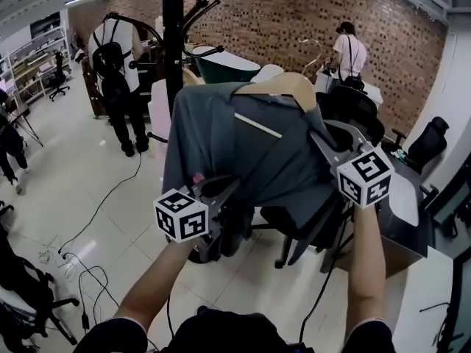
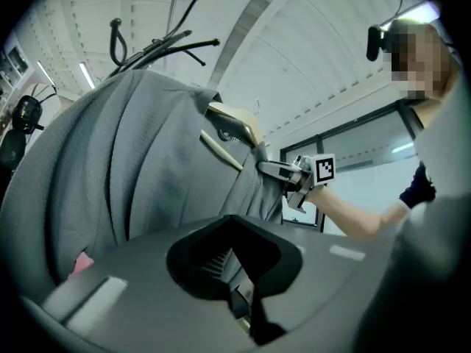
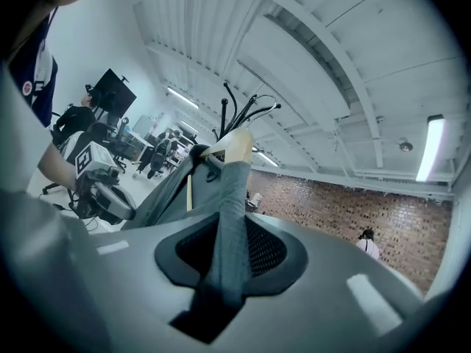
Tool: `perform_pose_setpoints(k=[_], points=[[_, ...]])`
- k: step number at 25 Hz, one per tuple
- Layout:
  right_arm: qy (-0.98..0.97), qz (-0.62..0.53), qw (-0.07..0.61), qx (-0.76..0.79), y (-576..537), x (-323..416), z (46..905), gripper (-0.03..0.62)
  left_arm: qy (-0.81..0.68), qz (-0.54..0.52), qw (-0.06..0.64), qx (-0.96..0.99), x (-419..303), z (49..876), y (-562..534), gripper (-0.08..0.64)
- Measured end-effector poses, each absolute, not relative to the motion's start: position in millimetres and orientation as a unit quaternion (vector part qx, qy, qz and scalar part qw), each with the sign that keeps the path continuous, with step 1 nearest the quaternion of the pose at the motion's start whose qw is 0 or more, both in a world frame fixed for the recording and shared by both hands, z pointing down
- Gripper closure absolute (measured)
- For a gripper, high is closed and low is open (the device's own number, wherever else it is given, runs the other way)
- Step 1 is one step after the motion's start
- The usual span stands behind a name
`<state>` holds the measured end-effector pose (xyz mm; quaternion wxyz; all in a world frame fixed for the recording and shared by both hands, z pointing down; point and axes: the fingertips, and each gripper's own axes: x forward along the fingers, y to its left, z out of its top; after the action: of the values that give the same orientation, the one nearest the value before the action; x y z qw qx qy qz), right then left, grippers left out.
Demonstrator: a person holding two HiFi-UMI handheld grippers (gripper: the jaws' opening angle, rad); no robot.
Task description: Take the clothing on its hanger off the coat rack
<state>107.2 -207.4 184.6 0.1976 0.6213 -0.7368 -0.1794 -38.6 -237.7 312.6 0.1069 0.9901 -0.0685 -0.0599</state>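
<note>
1. A gray shirt (image 1: 243,153) hangs over a pale wooden hanger (image 1: 283,87) in loose vertical folds. A small pink tag (image 1: 197,176) shows near its lower left hem.
2. The shirt fills the centre of the head view, up in the air in front of a black coat rack (image 1: 174,43) whose pole rises at 11 o'clock from it. The hanger's metal hook (image 1: 312,50) stands up at 1 o'clock, apart from that pole.
3. The left gripper (image 1: 232,190) sits at 7 o'clock of the shirt, its jaws clenched on a fold of the lower hem. Its own view shows the cloth running down between them.
4. The right gripper (image 1: 316,142) sits at 3 o'clock. Its jaws are clamped on the shoulder cloth just below the hanger's end.
5. Both bare forearms reach forward. The left forearm (image 1: 151,293) is angled in from 7 o'clock, and the right forearm (image 1: 366,271) runs nearly straight up from 5 o'clock, holding its gripper higher.
</note>
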Motion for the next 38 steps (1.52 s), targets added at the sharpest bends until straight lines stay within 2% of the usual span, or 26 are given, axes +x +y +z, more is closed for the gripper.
perform_pose_setpoints(k=[19,32,38], points=[[-0.673,-0.157,0.213,0.691,-84.3,305.7,180.9,0.503,-0.009,-0.046,0.117,0.992,145.7,311.2,-135.1,0.548],[-0.595,-0.123,0.215,0.765,-101.4,422.1,199.6,0.503,0.064,-0.026,0.135,0.988,248.5,344.6,-174.8,0.548],[-0.559,-0.11,0.229,0.79,-129.1,477.6,203.9,0.503,0.112,-0.017,0.121,0.986,307.1,343.2,-209.7,0.548]])
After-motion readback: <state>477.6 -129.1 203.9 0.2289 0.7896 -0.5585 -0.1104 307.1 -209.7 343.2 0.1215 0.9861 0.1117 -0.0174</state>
